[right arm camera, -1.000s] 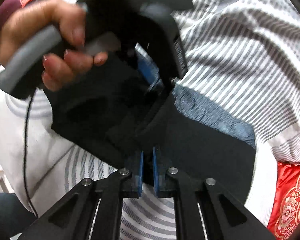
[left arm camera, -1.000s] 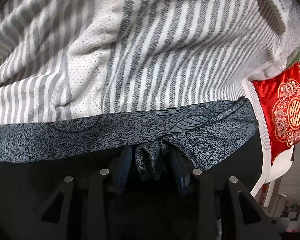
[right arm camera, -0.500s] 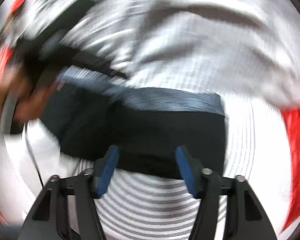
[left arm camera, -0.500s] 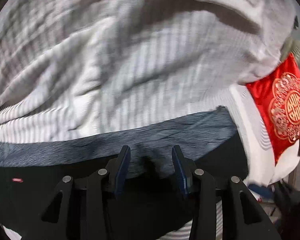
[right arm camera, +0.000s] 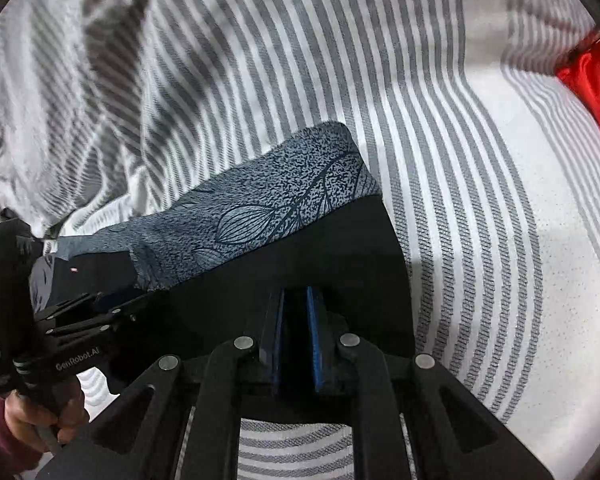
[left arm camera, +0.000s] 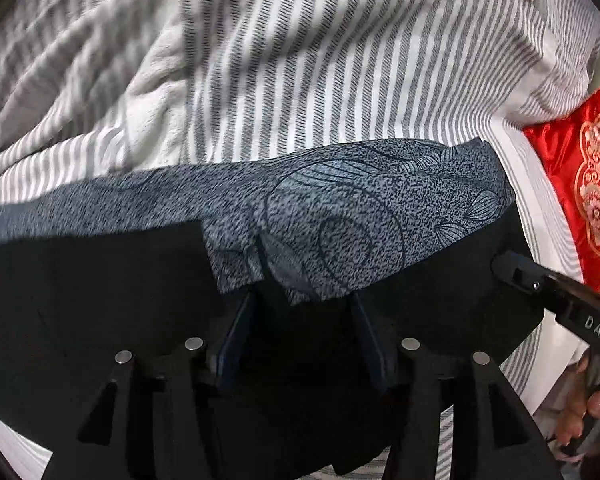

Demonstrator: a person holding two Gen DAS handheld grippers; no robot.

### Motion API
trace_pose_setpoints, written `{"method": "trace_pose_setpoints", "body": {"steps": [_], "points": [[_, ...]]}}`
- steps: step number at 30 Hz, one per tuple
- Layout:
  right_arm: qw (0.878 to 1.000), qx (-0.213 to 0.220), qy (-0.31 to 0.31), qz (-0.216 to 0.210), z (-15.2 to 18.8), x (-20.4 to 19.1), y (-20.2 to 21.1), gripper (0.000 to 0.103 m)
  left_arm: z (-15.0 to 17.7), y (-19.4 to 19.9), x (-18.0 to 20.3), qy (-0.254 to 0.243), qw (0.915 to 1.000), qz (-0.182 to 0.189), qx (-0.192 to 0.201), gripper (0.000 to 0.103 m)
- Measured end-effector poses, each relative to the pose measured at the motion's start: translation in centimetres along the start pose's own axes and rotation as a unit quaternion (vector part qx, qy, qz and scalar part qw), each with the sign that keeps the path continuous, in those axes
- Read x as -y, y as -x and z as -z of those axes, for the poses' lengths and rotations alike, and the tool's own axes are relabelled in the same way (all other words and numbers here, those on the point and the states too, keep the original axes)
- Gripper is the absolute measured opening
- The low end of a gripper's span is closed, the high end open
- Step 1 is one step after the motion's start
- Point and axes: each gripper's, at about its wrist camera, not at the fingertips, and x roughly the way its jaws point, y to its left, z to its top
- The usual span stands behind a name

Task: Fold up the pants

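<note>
Flat on the bed lie the black pants with a speckled blue-grey leaf-print waistband [left arm camera: 340,208], spread over white bedding with grey stripes [left arm camera: 300,60] — waistband along the far edge, black cloth nearer both cameras. Rumpled into folds beyond the waistband, that bedding; smoother toward the right.

Poised over the pants near the waistband, the left gripper [left arm camera: 300,312], its blue-padded fingers [left arm camera: 232,332] spread and opening wider. Between them only a drooping flap of the printed band and dark cloth, pressed by neither pad. Seen from the right wrist view, the same gripper [right arm camera: 112,300] at the left edge, held by a hand [right arm camera: 40,416] with a maroon sleeve at the wrist.

Closing on the black cloth at the pants' near right corner, the right gripper [right arm camera: 296,320] — fingers nearly pressed together, a thin fold of black fabric pinched in the narrow gap. In the left wrist view, its black body [left arm camera: 548,292] reaching in from the right, fingertips resting at the pants' edge, a hand [left arm camera: 588,404] gripping the handle below.

Off to the right, a red satin cushion with gold embroidery [left arm camera: 580,184], lying on the bedding, apart from the pants.
</note>
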Motion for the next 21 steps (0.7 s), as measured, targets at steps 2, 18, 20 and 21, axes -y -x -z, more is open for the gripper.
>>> {"method": "trace_pose_setpoints", "body": {"steps": [2, 18, 20, 21], "points": [[1.000, -0.007, -0.002, 0.002, -0.2, 0.1, 0.2, 0.012, -0.2, -0.3, -0.3, 0.020, 0.9991, -0.037, -0.003, 0.088], [0.997, -0.054, 0.027, -0.046, -1.7, -1.0, -0.9, 0.057, 0.4, 1.4, 0.9, 0.080, 0.9930, -0.087, -0.008, 0.094], [0.996, -0.062, 0.043, -0.045, -1.8, -1.7, -0.5, 0.067, 0.7, 2.0, 1.3, 0.085, 0.9918, -0.095, -0.004, 0.094], [0.996, -0.063, 0.048, -0.044, -1.8, -1.9, -0.5, 0.067, 0.8, 2.4, 1.4, 0.090, 0.9913, -0.096, -0.001, 0.094]]}}
